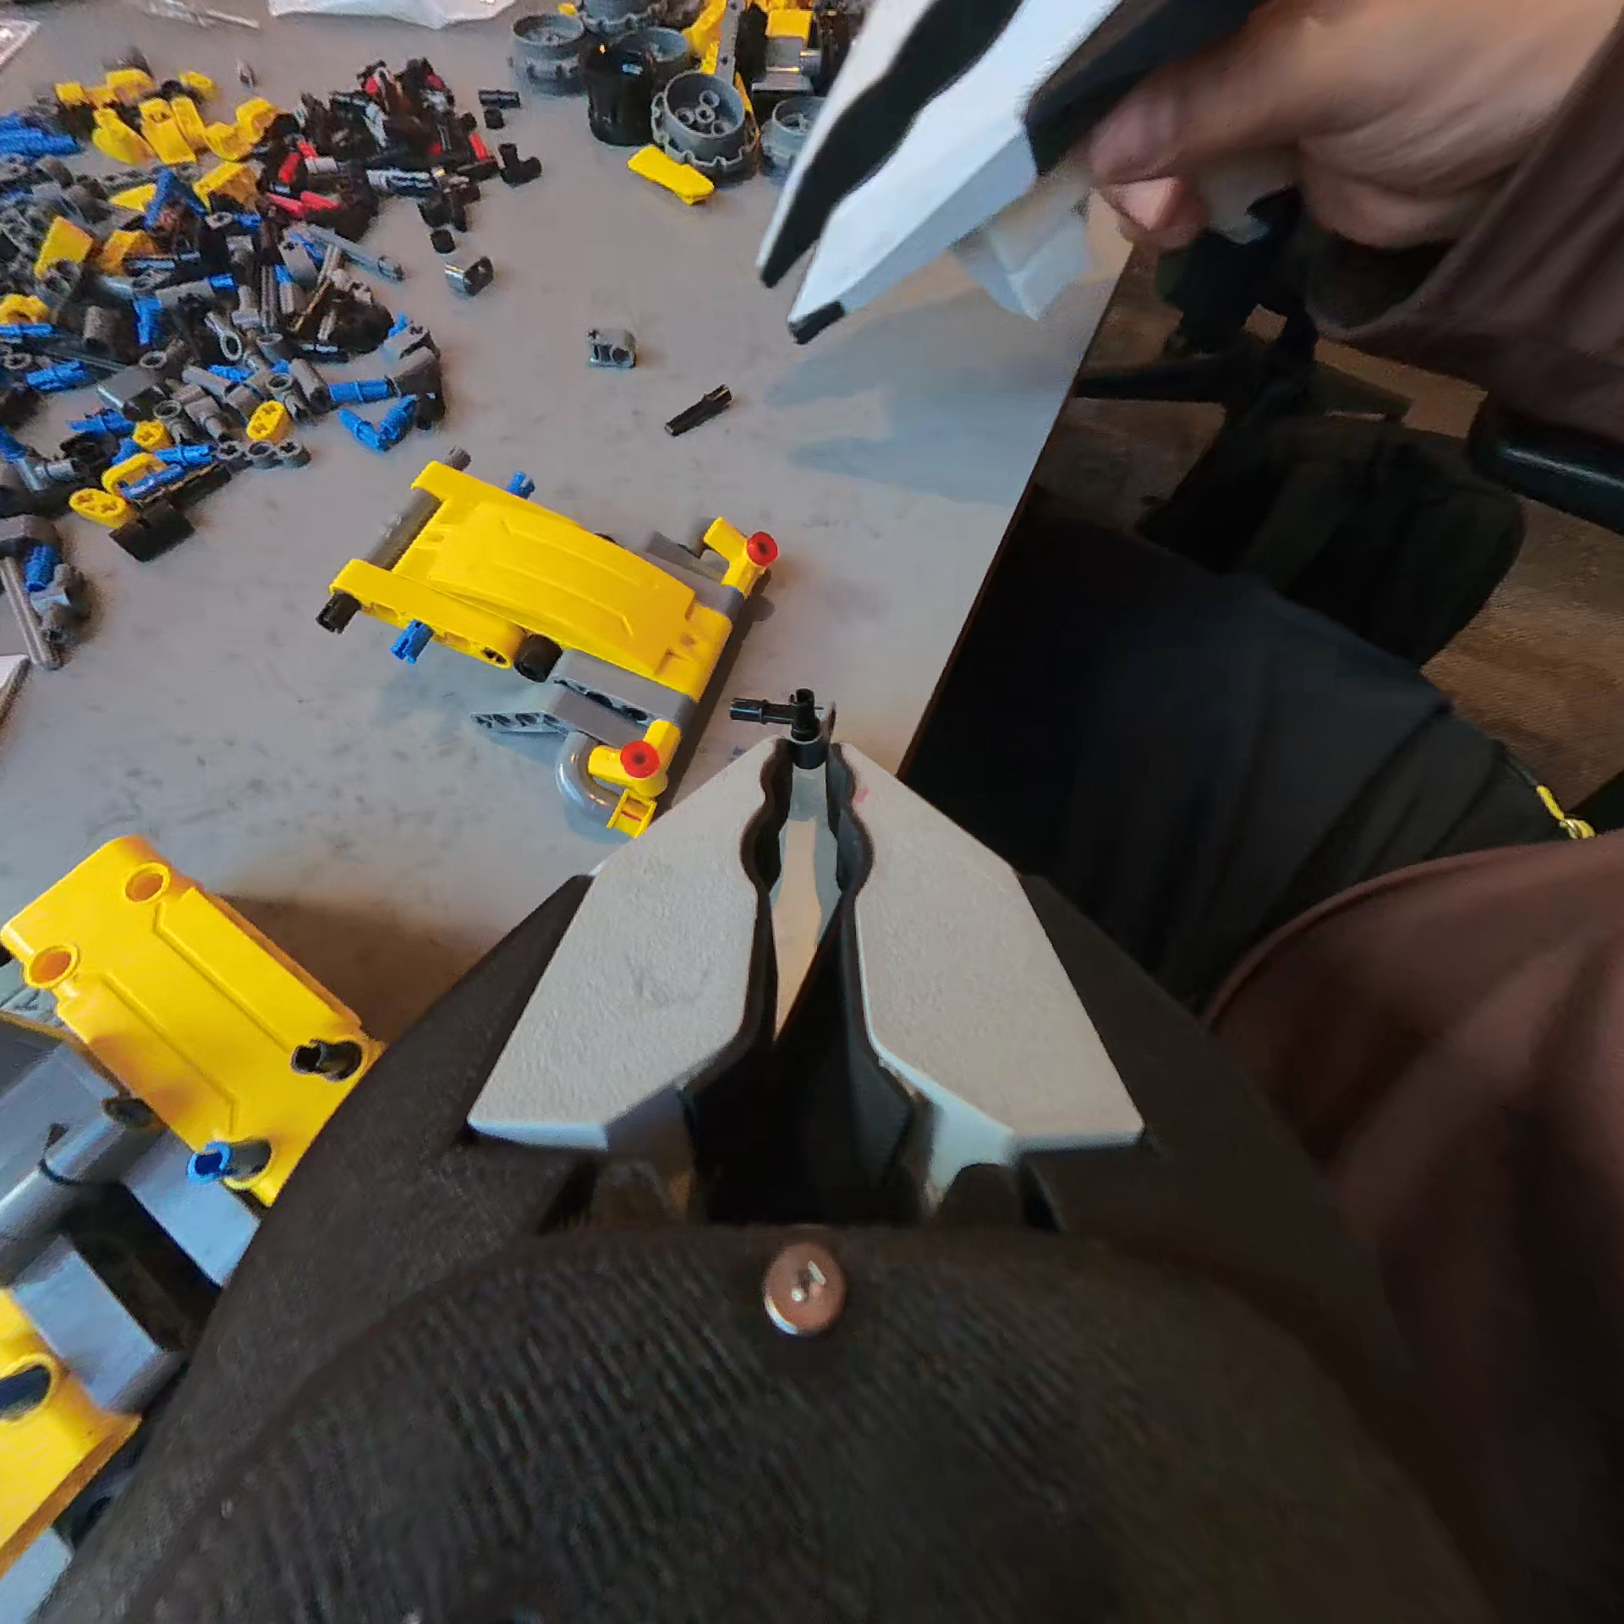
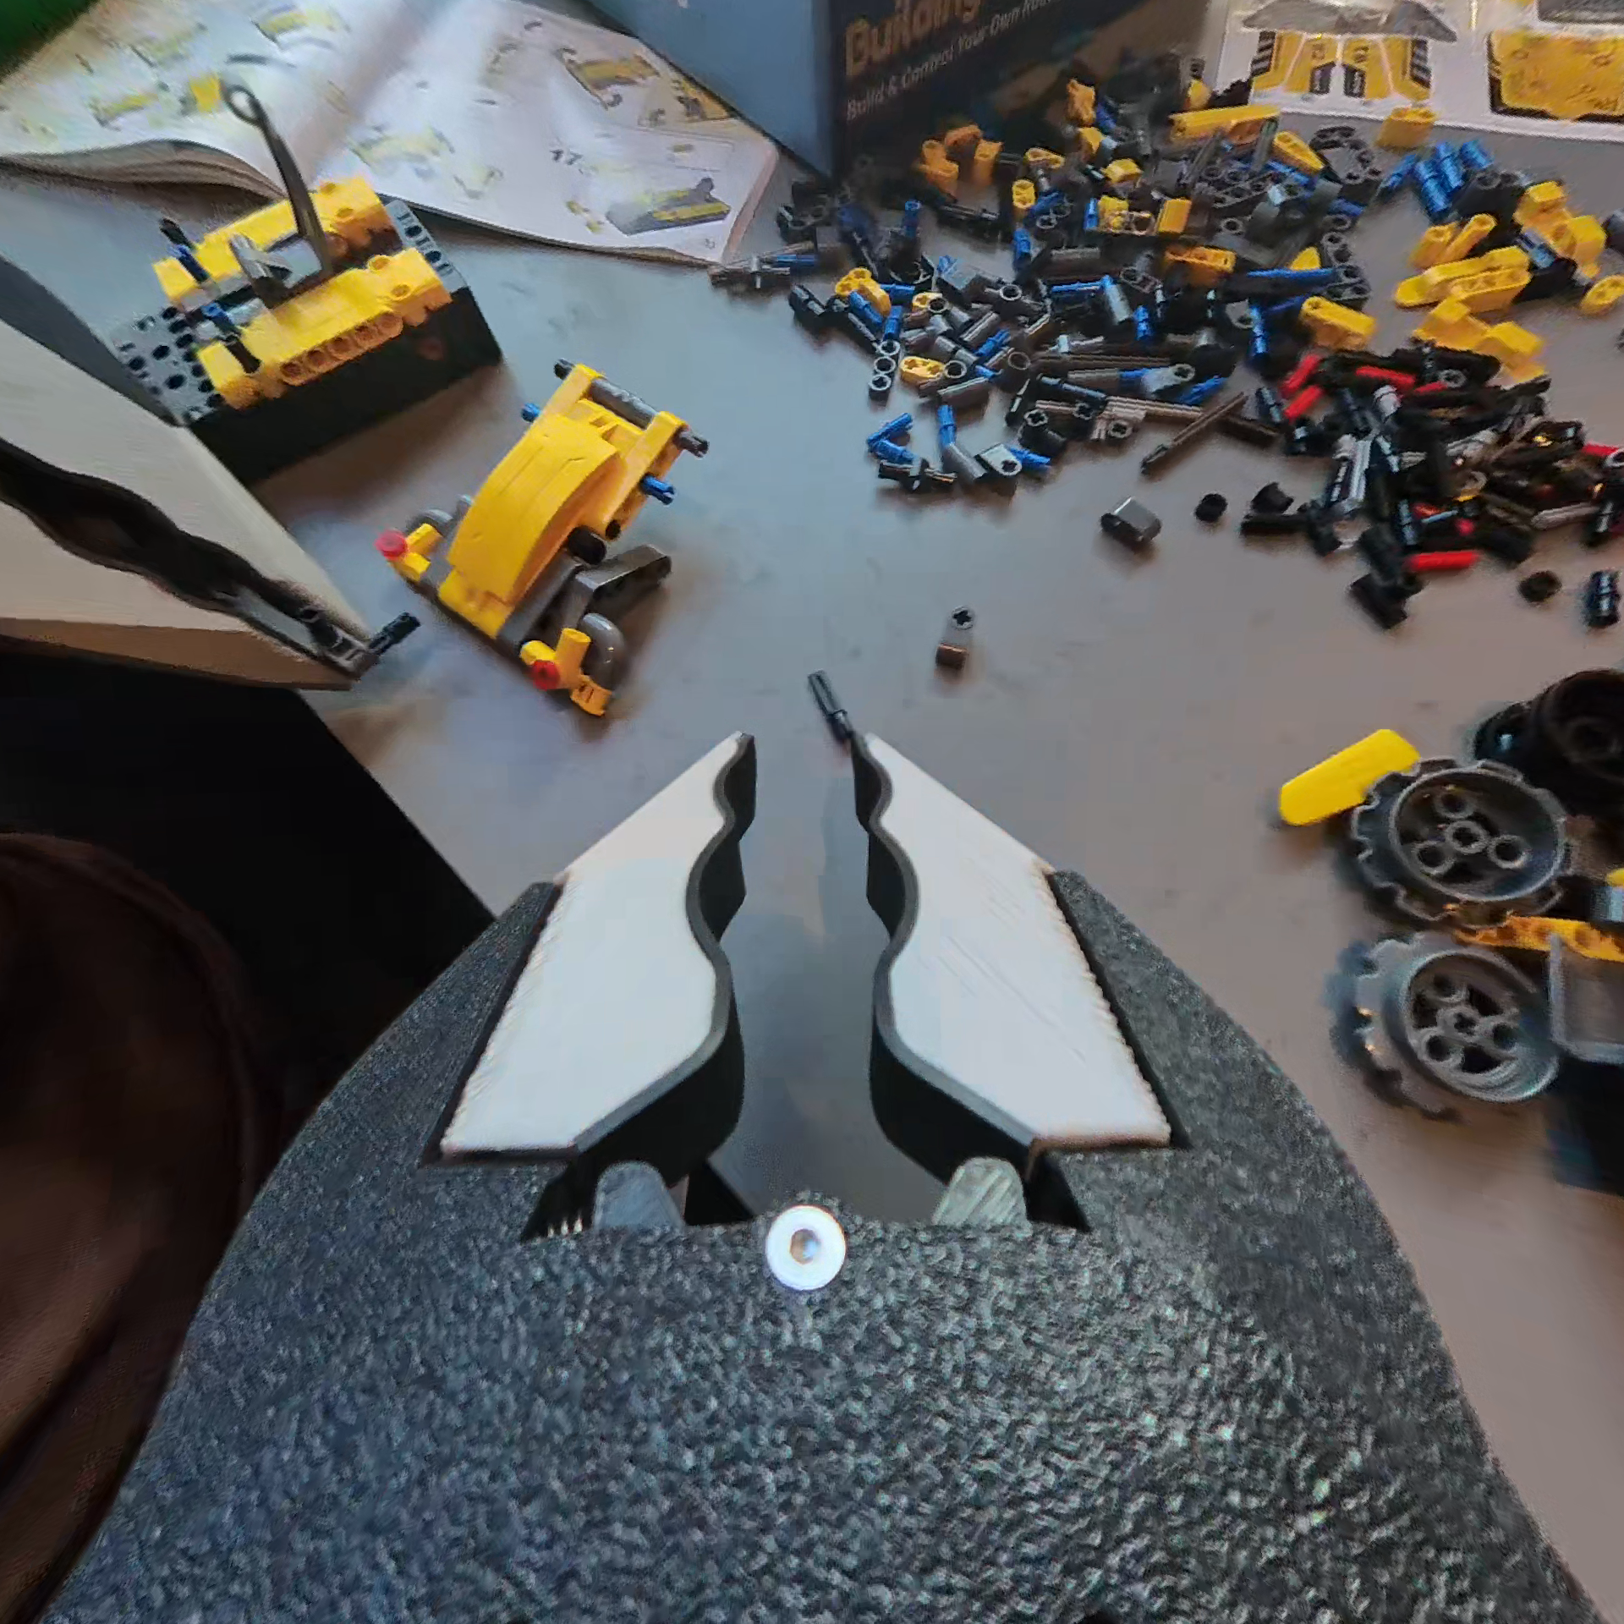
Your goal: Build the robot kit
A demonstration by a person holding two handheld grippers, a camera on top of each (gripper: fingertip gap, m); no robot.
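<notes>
My left gripper (image 1: 804, 754) is shut on a small black connector with pins (image 1: 795, 716), held above the grey table near its right edge. It also shows at the left of the right wrist view (image 2: 351, 646), with the black connector (image 2: 387, 631) sticking out of its tips. My right gripper (image 2: 801, 745) is open and empty, low over the table. A short black pin (image 2: 830, 703) lies just ahead of its right fingertip. A yellow and grey assembly (image 1: 545, 598) (image 2: 536, 545) lies on the table between the two grippers.
A pile of loose blue, yellow, black and red parts (image 2: 1186, 308) (image 1: 176, 290) covers the far side. Grey wheels (image 2: 1459, 844) lie at the right. A larger yellow build (image 2: 299, 308), an open instruction booklet (image 2: 439, 114) and a box (image 2: 967, 61) stand behind. The table edge (image 1: 993, 571) runs close by. The grippers' ends are close to 12 cm from one another.
</notes>
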